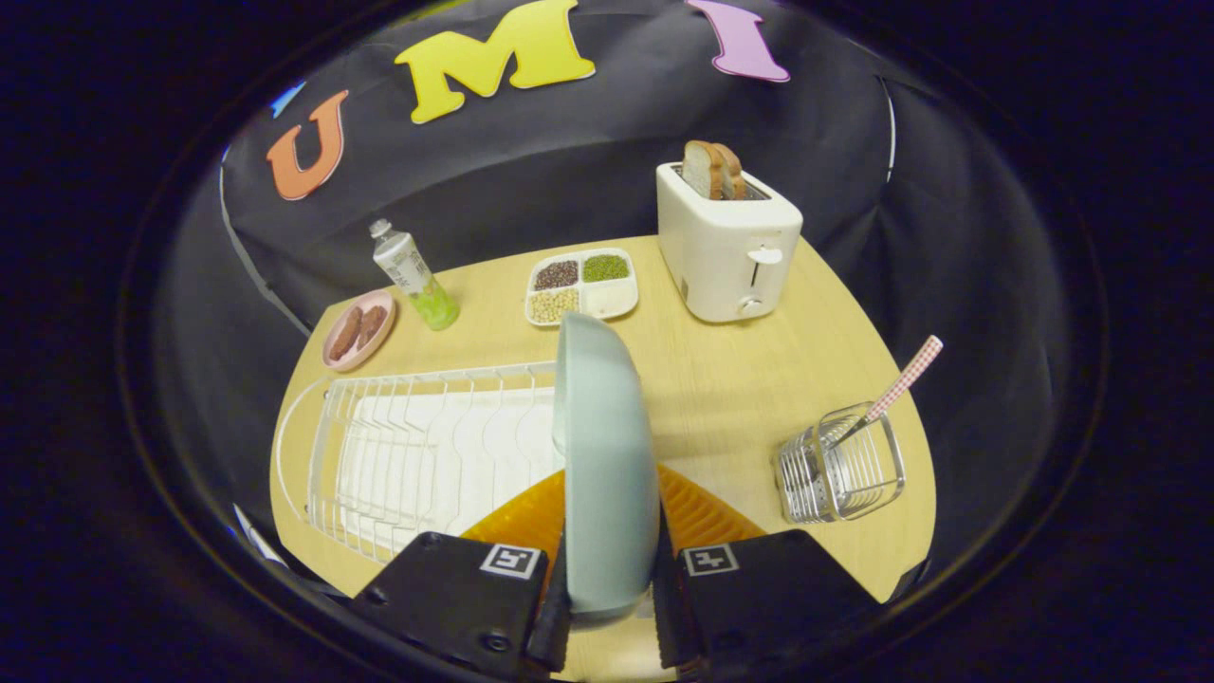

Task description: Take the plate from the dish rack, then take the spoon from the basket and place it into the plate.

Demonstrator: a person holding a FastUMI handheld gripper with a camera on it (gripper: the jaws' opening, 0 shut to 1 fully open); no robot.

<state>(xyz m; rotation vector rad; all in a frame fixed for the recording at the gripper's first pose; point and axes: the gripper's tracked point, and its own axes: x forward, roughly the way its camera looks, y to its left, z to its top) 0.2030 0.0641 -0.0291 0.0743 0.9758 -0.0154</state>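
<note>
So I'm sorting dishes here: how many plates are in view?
2: the plate held on edge between the gripper fingers, and a pink plate with patties left of the bottle.

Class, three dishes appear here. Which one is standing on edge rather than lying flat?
The pale blue-grey plate, held upright on edge between the gripper fingers. The pink plate and divided tray lie flat.

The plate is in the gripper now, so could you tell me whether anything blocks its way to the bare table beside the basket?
Nothing visible does. The gripper holds the plate upright; bare table lies between it and the basket.
</note>
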